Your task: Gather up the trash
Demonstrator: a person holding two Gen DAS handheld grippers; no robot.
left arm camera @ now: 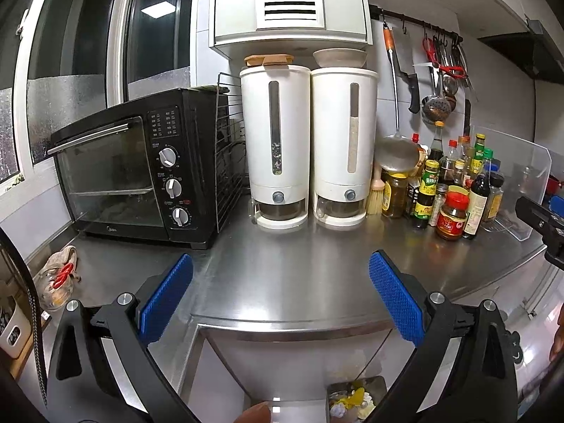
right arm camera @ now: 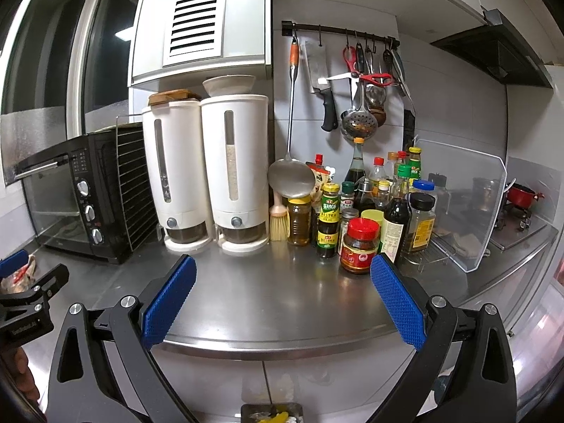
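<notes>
- My left gripper point(left arm camera: 281, 296) has its fingers spread wide with nothing between them; they hang over the front edge of the steel surface point(left arm camera: 282, 264).
- My right gripper point(right arm camera: 283, 299) is the same: fingers spread, nothing held, over bare steel just short of the edge.
- The only trash-like thing I can make out on the surface is a crumpled clear bag with something red in it point(left arm camera: 58, 282), well off to the left of my left fingers, near the black toaster oven point(left arm camera: 137, 169). In the right view it shows only as a scrap at the far left edge point(right arm camera: 21, 275).
- Below and behind both pairs of fingers, a bin with yellow and white scraps point(left arm camera: 356, 402) sits low at the frame bottom; I judge that is where the trash goes.
- Risk one: swinging my left fingers sideways toward the bag could clip the oven's corner or push the bag along the slick steel instead of catching it.
- Risk two: the bag looks soft and thin, so a shallow pinch could tear it or let the contents spill.
- Risk three: the red-capped jar point(right arm camera: 359, 246) stands just ahead of my right finger's tip, with crowded bottles behind it; a forward nudge could topple several.
- Risk four: the bin is nearly out of view, so a drop could miss it.
</notes>
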